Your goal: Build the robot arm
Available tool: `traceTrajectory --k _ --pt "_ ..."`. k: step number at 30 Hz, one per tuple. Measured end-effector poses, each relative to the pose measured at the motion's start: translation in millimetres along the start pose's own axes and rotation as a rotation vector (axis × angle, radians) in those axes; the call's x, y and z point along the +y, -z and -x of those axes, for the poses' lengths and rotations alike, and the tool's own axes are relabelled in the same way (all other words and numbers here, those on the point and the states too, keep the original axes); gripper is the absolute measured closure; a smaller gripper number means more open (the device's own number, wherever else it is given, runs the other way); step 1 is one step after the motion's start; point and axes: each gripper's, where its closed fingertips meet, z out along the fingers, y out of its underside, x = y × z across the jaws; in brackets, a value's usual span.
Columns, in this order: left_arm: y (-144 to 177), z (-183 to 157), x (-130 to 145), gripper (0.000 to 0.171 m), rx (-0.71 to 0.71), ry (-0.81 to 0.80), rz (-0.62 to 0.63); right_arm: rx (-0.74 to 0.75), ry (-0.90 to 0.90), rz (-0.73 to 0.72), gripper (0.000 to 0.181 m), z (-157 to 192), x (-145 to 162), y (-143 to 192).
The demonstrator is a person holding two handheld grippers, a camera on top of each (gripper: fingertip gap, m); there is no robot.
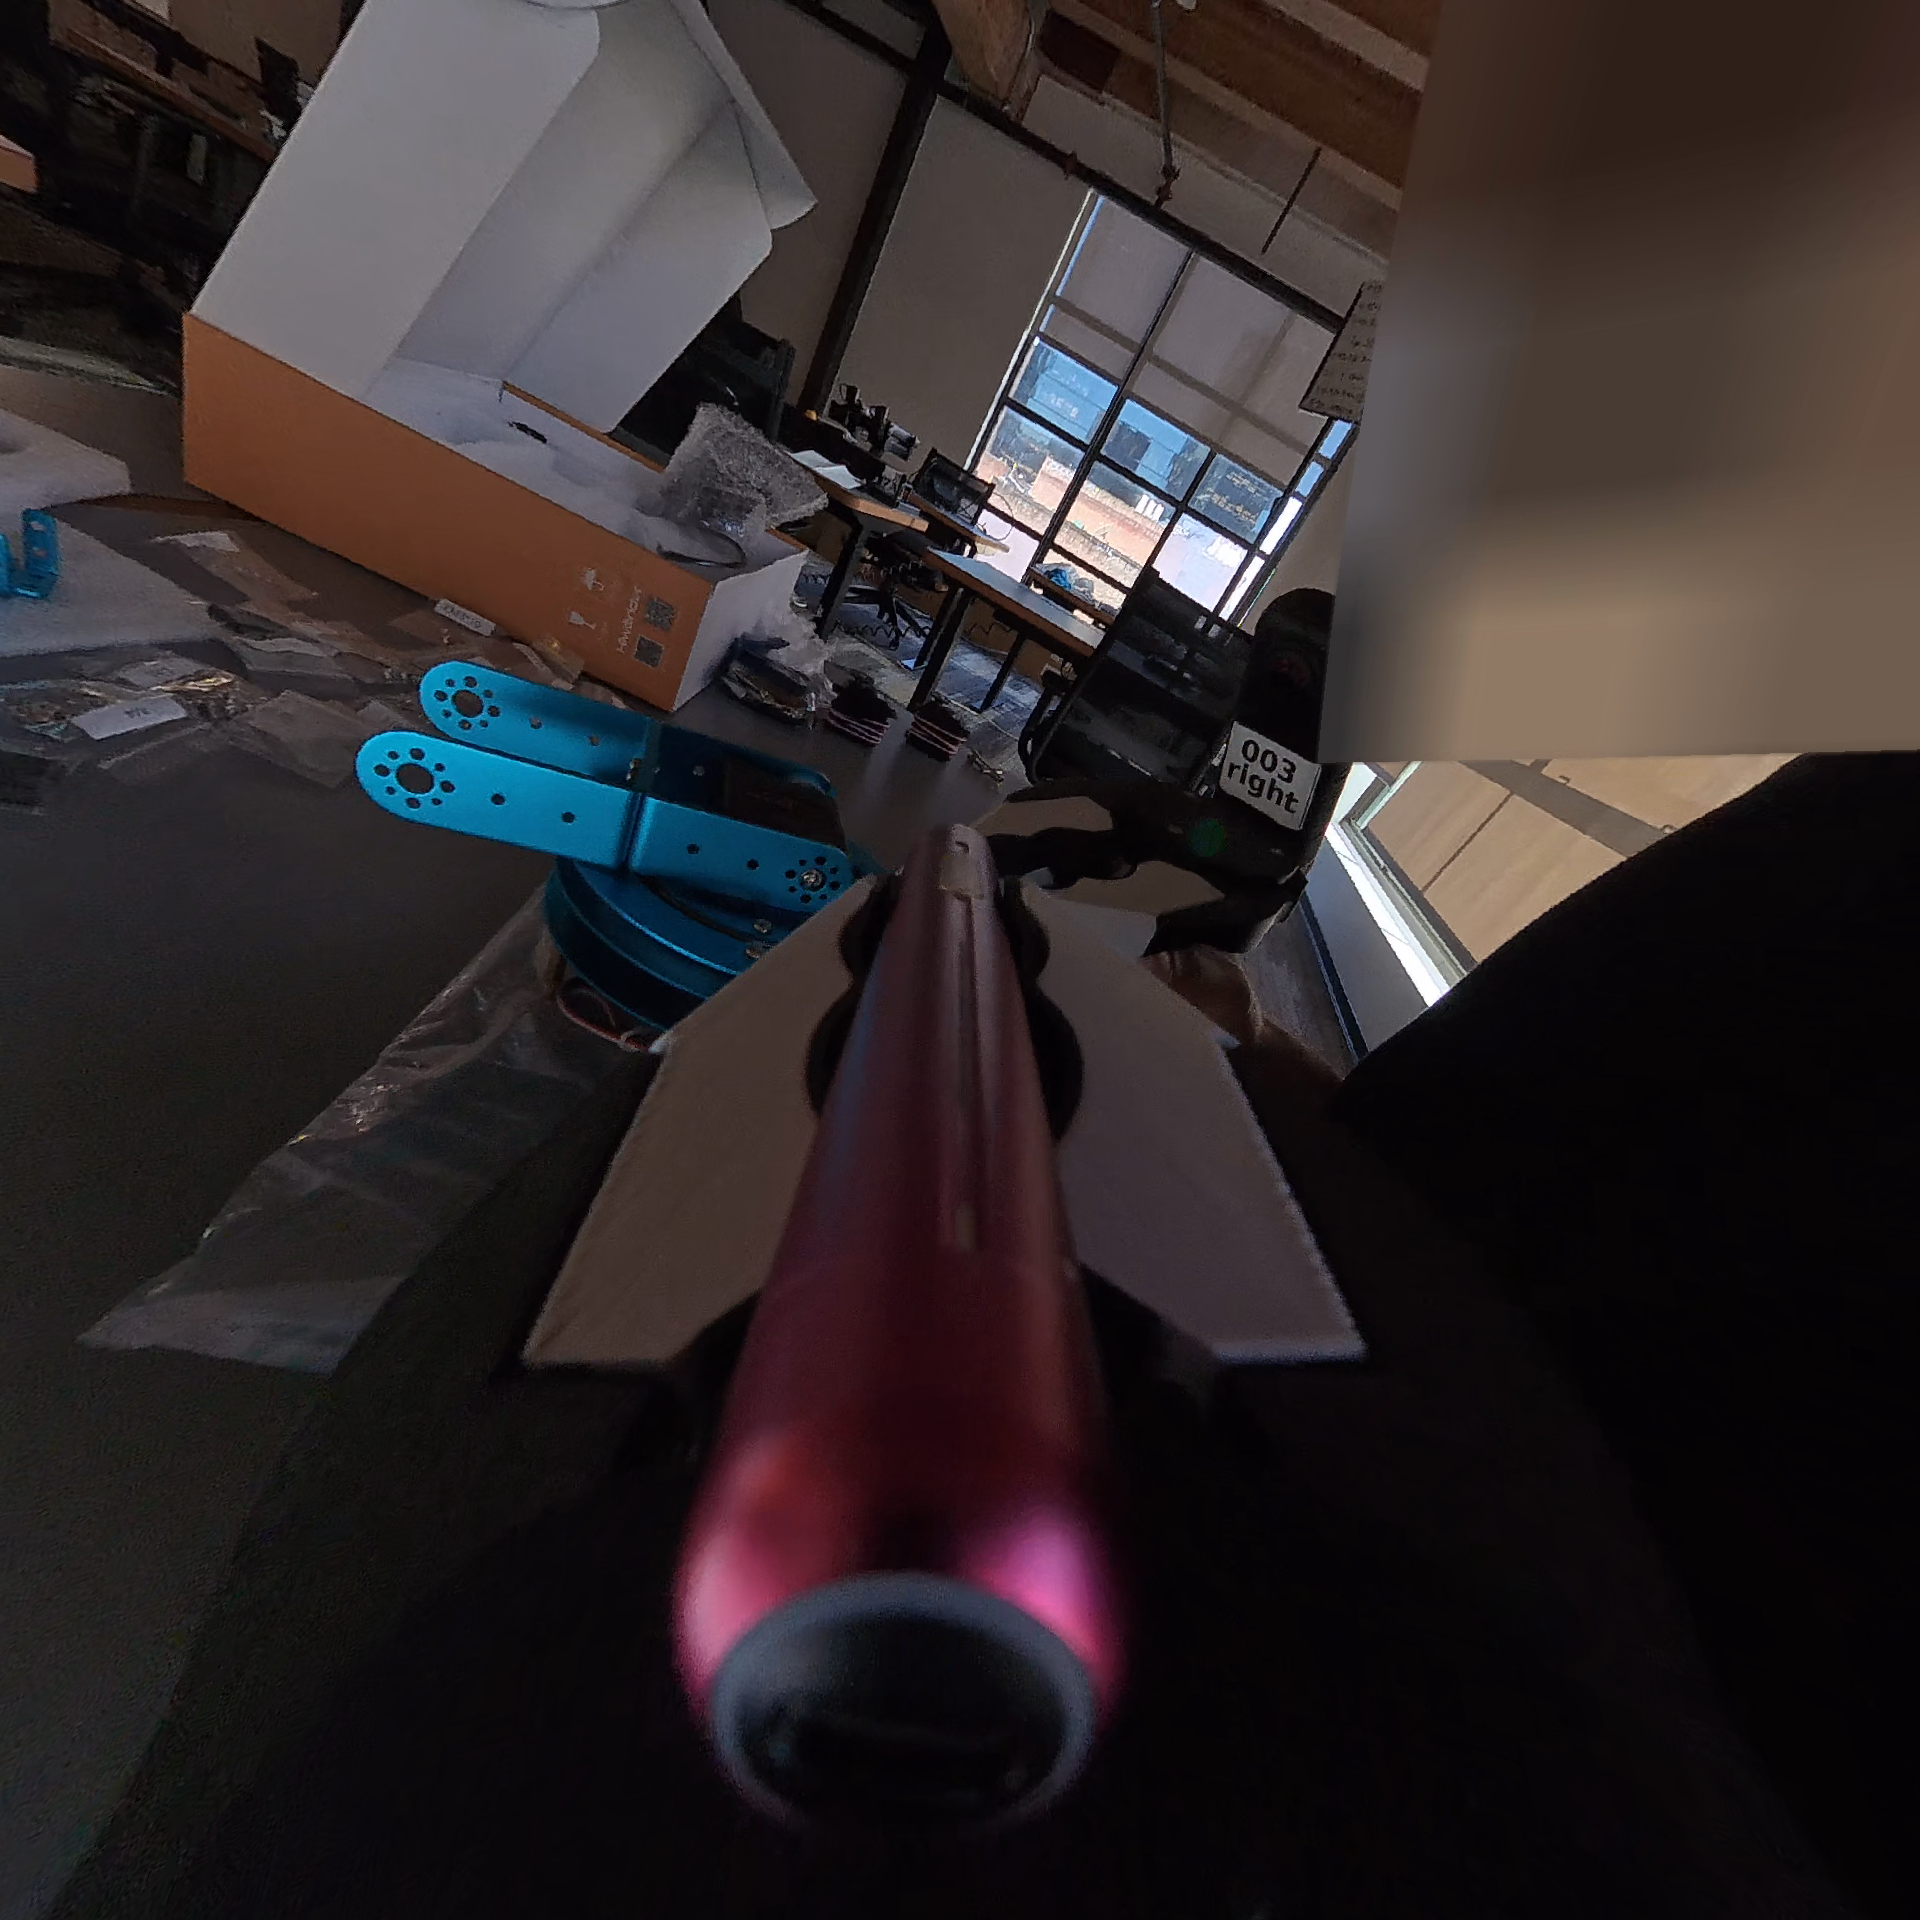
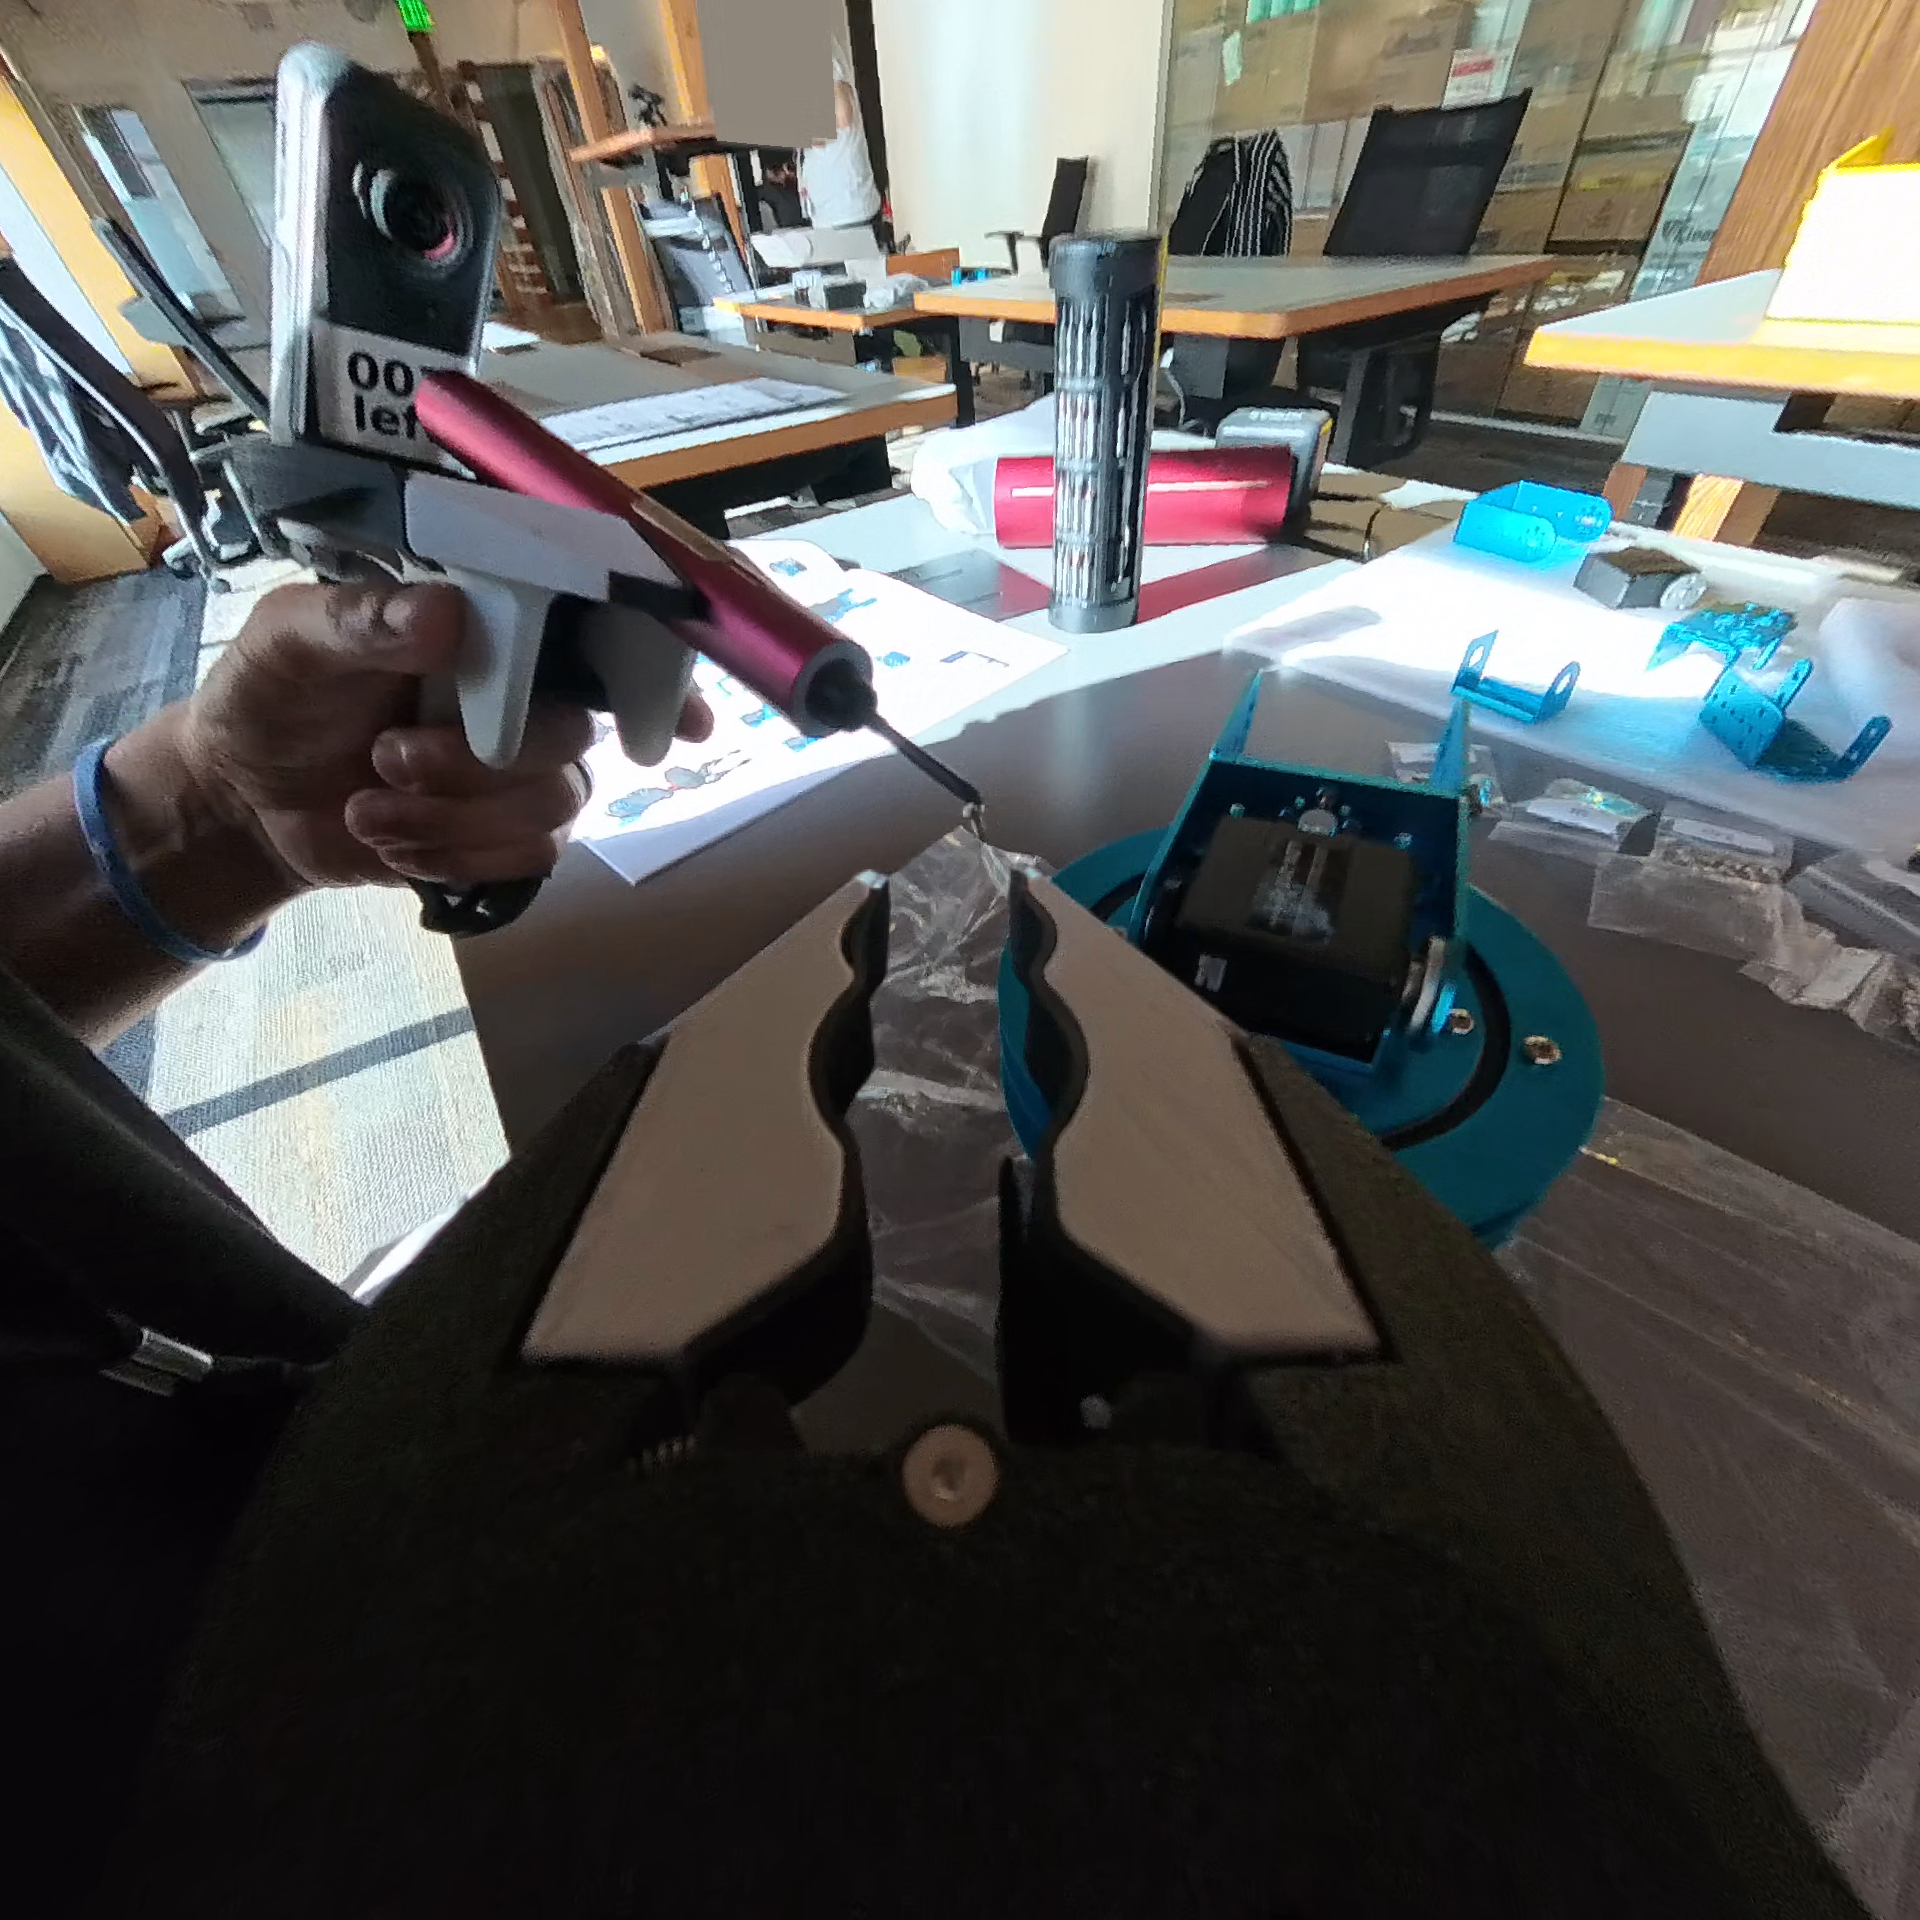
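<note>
My left gripper (image 1: 951, 878) is shut on a red pen-shaped screwdriver (image 1: 925, 1195) that runs forward between its fingers. In the right wrist view a hand holds this gripper (image 2: 675, 613) at upper left, with the screwdriver (image 2: 644, 540) angled down. Its bit tip (image 2: 968, 808) hovers just beyond my right gripper (image 2: 951, 883), which is open and empty above clear plastic. A blue round base (image 2: 1455, 1132) carrying a blue bracket and a black servo (image 2: 1288, 935) sits just right of the right gripper. The base (image 1: 644, 956) and the right gripper (image 1: 1081, 862) also show in the left wrist view.
An open orange and white box (image 1: 436, 488) stands behind the base. A black cylinder (image 2: 1101, 436), a red tube (image 2: 1195, 499), loose blue brackets (image 2: 1756, 717), small part bags (image 2: 1714, 883) and a printed sheet (image 2: 831, 665) lie on the dark table (image 2: 1091, 727). A clear plastic bag (image 1: 343, 1174) lies flat.
</note>
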Motion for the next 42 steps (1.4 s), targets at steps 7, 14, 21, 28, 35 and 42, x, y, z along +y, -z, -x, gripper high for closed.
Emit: traceTrajectory --k 7,14,21,28,35,42 --pt "-8 -6 3 0.152 0.024 -0.003 0.016 0.011 0.022 -0.056 0.172 -3 -12 8" --pt "-10 -7 3 0.152 0.026 -0.001 0.015 0.031 0.046 -0.039 0.181 -7 -7 14" --pt "-9 -6 6 0.152 -0.002 -0.016 0.029 0.045 0.094 -0.031 0.181 -5 -6 15" --pt "-12 -6 9 0.152 -0.002 -0.013 0.033 0.033 0.049 -0.028 0.18 -7 -3 15" --pt "-13 -5 9 0.152 -0.011 -0.017 0.033 0.034 0.048 -0.021 0.179 -7 -1 15" --pt "-11 -3 7 0.152 -0.023 -0.016 0.023 0.009 0.037 -0.027 0.168 -4 -2 14"
